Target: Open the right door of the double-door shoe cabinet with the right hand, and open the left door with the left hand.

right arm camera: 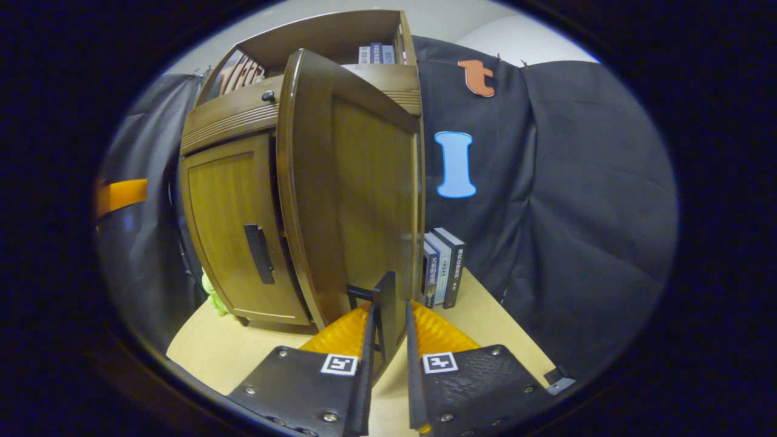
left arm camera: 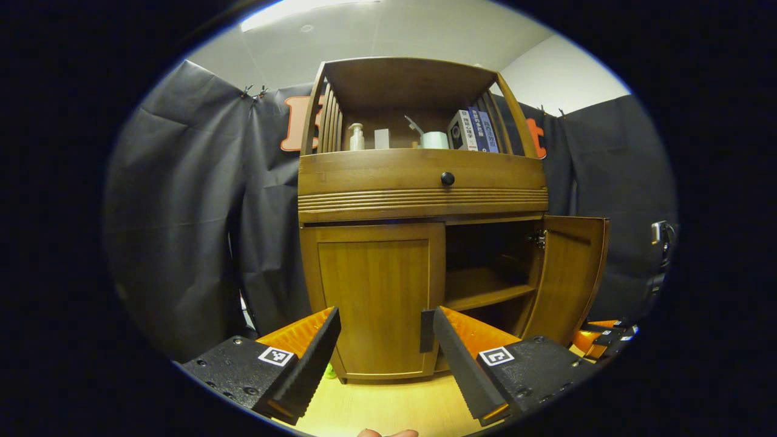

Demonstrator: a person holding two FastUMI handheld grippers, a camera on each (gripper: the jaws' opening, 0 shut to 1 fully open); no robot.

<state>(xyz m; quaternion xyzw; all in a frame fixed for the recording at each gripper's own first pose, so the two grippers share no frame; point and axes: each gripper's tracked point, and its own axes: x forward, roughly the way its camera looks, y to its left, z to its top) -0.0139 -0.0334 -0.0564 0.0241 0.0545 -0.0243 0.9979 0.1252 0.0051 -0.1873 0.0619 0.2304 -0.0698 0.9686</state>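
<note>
- The shoe cabinet [left arm camera: 423, 182] stands on the bench [left arm camera: 388, 406] and takes the centre of the left gripper view; the open shelf on top carries books [left arm camera: 473, 130] and a small bottle [left arm camera: 356, 137].
- The right door [left arm camera: 570, 276] is already swung open, at about 3 o'clock in the left gripper view, and an inner shelf [left arm camera: 485, 291] shows behind it.
- The left door [left arm camera: 376, 297] is closed. It lies straight ahead of the left gripper [left arm camera: 381, 340], at 12 o'clock.
- The handle of the left door [left arm camera: 427, 331] is a dark bar with its long axis vertical, on the door's inner edge. It sits at about 1 o'clock from the left gripper, just beside its right finger.
- The left gripper is wide open and holds nothing. It is the nearer one to this door, so I judge the next move is to shift a little toward 1 o'clock and close across the bar.
- The right gripper [right arm camera: 388, 315] is nearly closed on the handle of the right door [right arm camera: 383, 303]; both fingers seem to press on this dark bar, at 12 o'clock in the right gripper view.
</note>
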